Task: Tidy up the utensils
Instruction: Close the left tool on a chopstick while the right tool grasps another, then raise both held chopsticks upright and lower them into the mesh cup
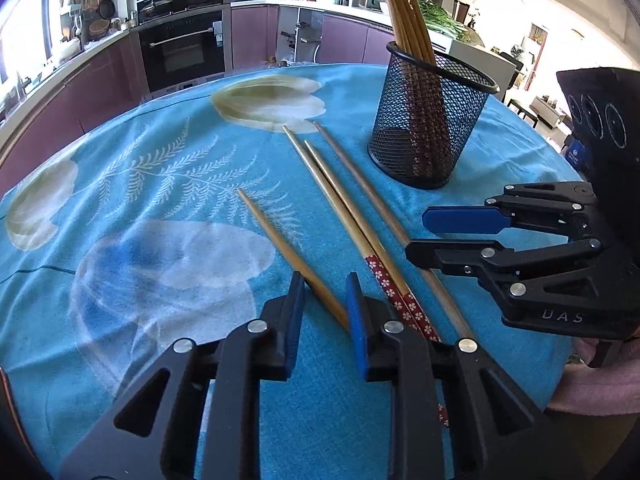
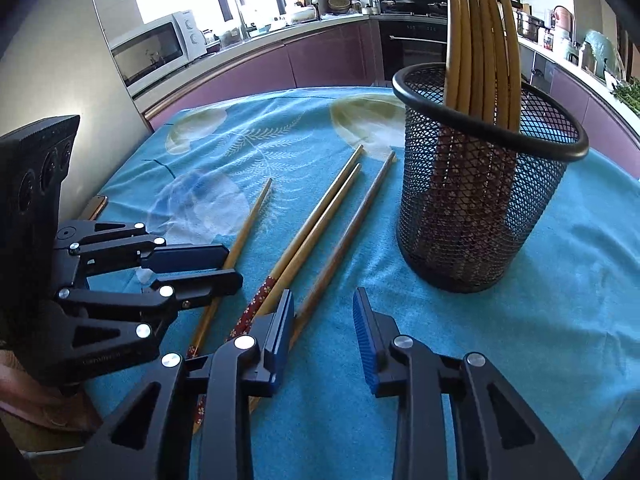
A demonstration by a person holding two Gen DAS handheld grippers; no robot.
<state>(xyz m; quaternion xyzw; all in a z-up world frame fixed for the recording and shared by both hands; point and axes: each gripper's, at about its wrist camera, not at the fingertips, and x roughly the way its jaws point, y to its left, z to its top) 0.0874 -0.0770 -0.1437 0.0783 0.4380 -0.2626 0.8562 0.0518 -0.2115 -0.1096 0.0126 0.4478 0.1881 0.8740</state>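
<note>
Four loose chopsticks lie on a big table dressed in a teal floral tablecloth, with a kitchen wrapped round behind it: purple cabinets, a black built-in oven, a microwave on the counter by a bright window. The cloth runs all the way to the far rim, and the whole left half of it is bare, so plenty of space that side. On the right stands a black mesh cup, upright, with a bunch of chopsticks already leaning in it.

The loose ones sit between the cup and the near edge: a pair with red flower-print handles, touching side by side, a darker plain stick just right of them, and a single stick off to the left.

The left gripper is low over the near end of that single stick, fingers partly open with the stick between them, pads not clearly pressing. The right gripper hovers near the handles, also partly open, gripping nothing
</note>
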